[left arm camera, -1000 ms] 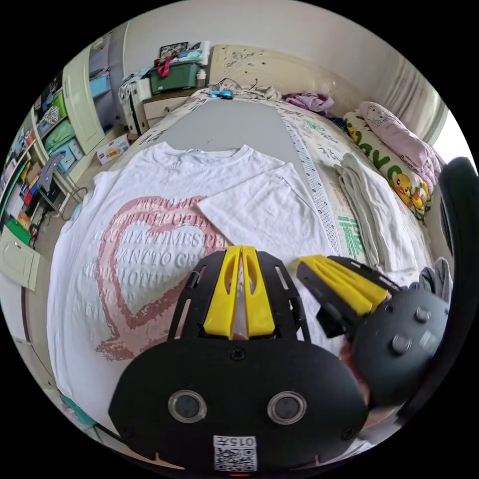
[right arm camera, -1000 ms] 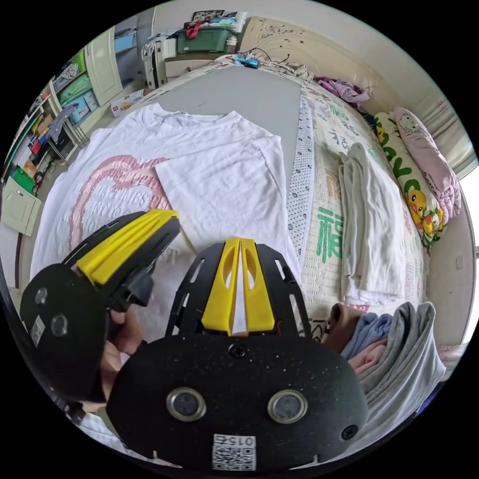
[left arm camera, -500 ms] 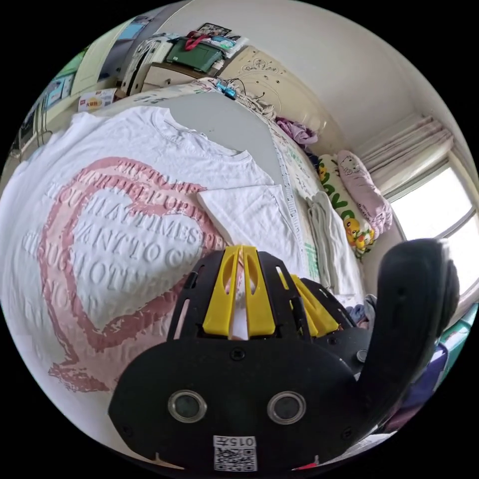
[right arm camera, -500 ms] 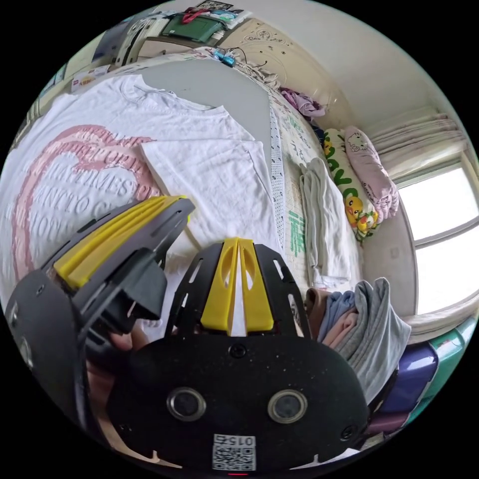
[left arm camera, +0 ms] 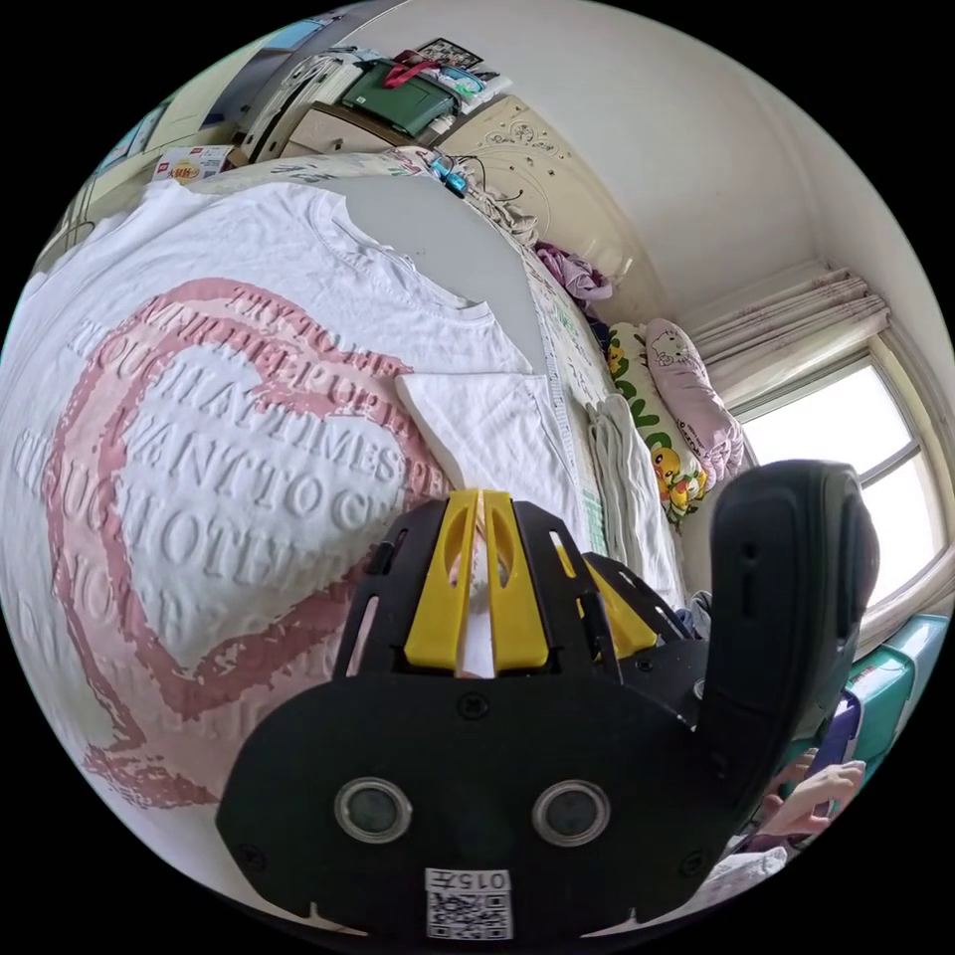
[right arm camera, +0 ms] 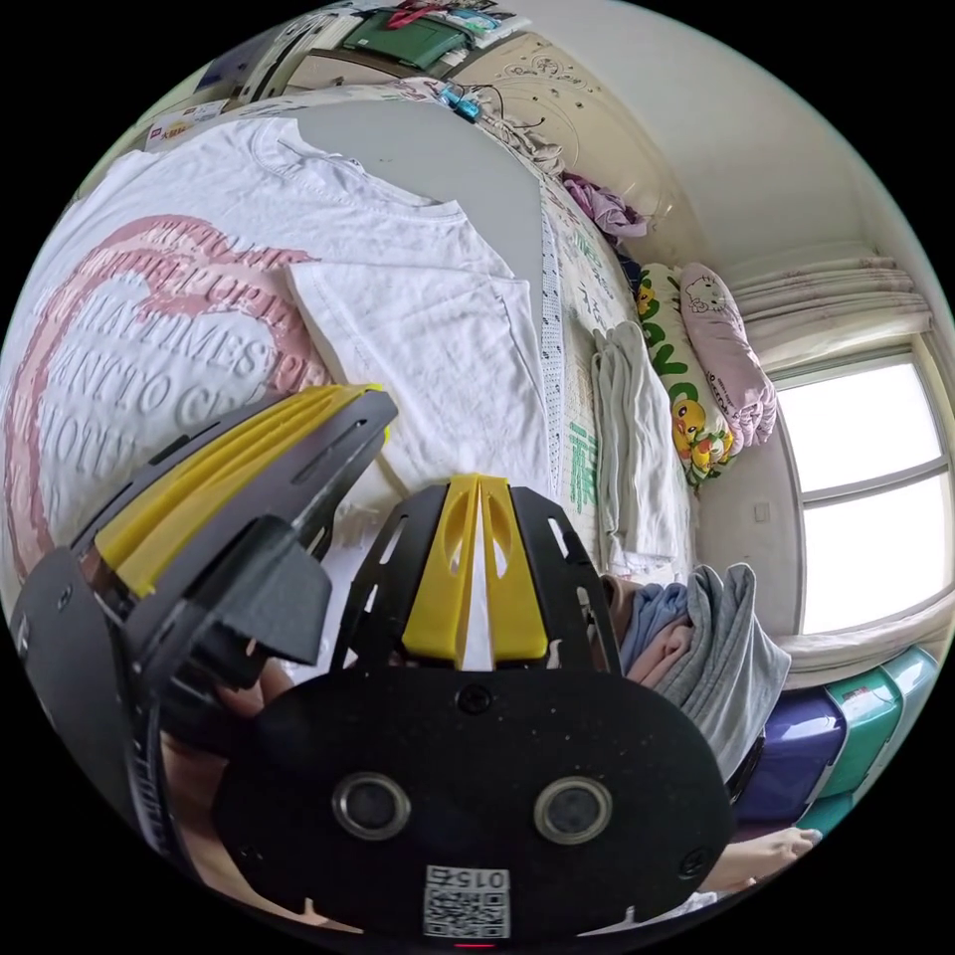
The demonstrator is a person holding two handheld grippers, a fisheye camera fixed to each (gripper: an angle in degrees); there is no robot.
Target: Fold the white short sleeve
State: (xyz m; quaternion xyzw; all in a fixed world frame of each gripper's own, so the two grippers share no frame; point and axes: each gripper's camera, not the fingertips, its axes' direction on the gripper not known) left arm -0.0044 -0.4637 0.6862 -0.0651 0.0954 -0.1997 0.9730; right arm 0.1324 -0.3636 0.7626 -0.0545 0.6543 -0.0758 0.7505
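Fabric of white shirt (left arm camera: 229,468) sits pinched between left gripper (left arm camera: 479,587) fingers.

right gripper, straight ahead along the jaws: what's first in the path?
Probably the folded-in sleeve panel of the white T-shirt. The right gripper points at it with jaws together; height above the cloth is unclear.

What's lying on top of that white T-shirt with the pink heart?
Its own sleeve is folded in over the white T-shirt, covering the pink heart's edge. Lower down, both grippers block the view.
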